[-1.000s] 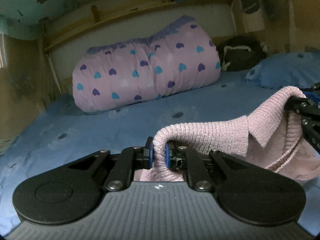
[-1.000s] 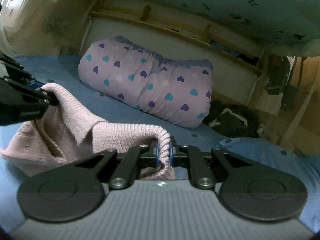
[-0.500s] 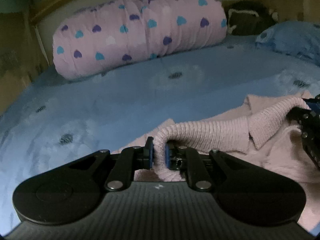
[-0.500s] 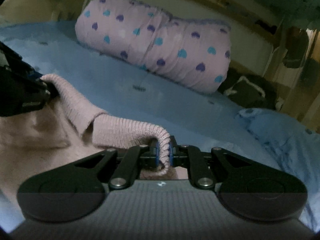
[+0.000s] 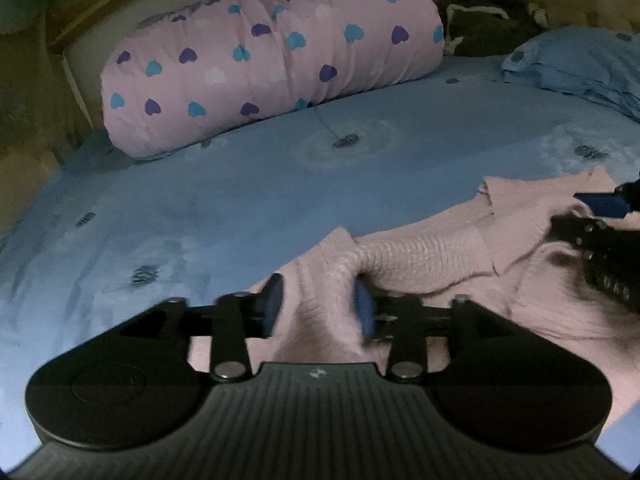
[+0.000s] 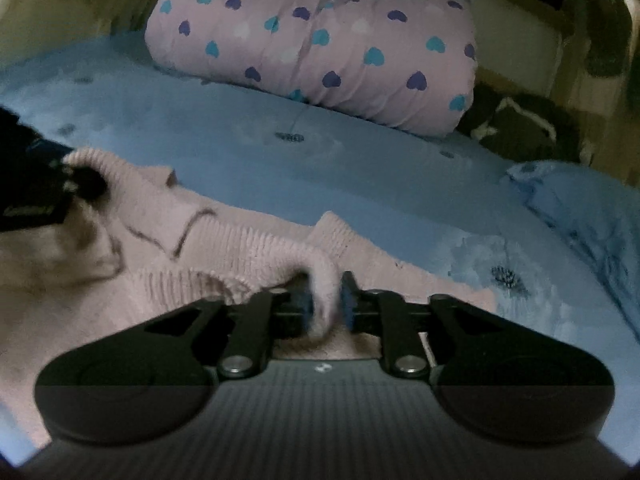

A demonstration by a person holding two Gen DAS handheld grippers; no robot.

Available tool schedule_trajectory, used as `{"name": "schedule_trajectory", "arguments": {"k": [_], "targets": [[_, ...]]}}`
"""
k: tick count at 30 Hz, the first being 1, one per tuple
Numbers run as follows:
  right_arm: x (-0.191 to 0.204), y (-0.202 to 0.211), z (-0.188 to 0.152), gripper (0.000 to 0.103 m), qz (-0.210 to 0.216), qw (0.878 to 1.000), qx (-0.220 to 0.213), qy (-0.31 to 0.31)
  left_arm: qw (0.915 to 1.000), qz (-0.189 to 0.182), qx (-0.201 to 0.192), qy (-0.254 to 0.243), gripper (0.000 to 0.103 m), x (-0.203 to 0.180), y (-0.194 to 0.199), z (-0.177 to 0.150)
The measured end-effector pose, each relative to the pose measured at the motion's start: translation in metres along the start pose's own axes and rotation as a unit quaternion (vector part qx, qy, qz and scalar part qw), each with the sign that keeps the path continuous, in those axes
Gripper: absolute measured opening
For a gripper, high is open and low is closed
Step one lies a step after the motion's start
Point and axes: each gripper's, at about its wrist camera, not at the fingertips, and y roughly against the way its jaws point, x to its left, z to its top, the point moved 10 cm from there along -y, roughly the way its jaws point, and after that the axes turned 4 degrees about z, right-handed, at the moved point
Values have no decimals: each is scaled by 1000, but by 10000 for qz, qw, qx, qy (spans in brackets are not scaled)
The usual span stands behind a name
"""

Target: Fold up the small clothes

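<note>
A pink knitted sweater lies spread on the blue bed sheet. My left gripper is low over its ribbed edge. Its jaws are opening and stand wide, and the knit bulges loosely between the blue pads without being pressed. In the right wrist view the sweater stretches off to the left. My right gripper is opening too, its jaws a little apart with a ribbed strip hanging slack between them. Each gripper shows at the edge of the other's view: the right gripper and the left gripper.
A rolled pink quilt with blue and purple hearts lies across the head of the bed. A blue pillow sits at the right, with a dark bundle behind it. Bare sheet lies between the sweater and the quilt.
Both grippers came down with the sweater, which hung in the air and now lies on the sheet. Both jaws, shut on the ribbed edge before, have parted, the left much wider.
</note>
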Motion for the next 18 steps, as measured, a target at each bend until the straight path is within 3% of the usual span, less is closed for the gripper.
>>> {"name": "schedule_trajectory", "arguments": {"k": [6,11,15,18], "targets": [[-15,40,14,29,33,9998,-106,-158,9998,-183,-66,34,64,11,47,-2],[-13,67,10,50,304,9994,-154,-110,9984,-549,-53,-138,66,4,66,-14],[-2,77,-3,51,701,9974,-160,92,9950,-933,66,-339,66,-12,67,-28],[4,71,-16,51,961,9951,103,226,9931,-1031,164,-535,66,-22,60,-43]]}}
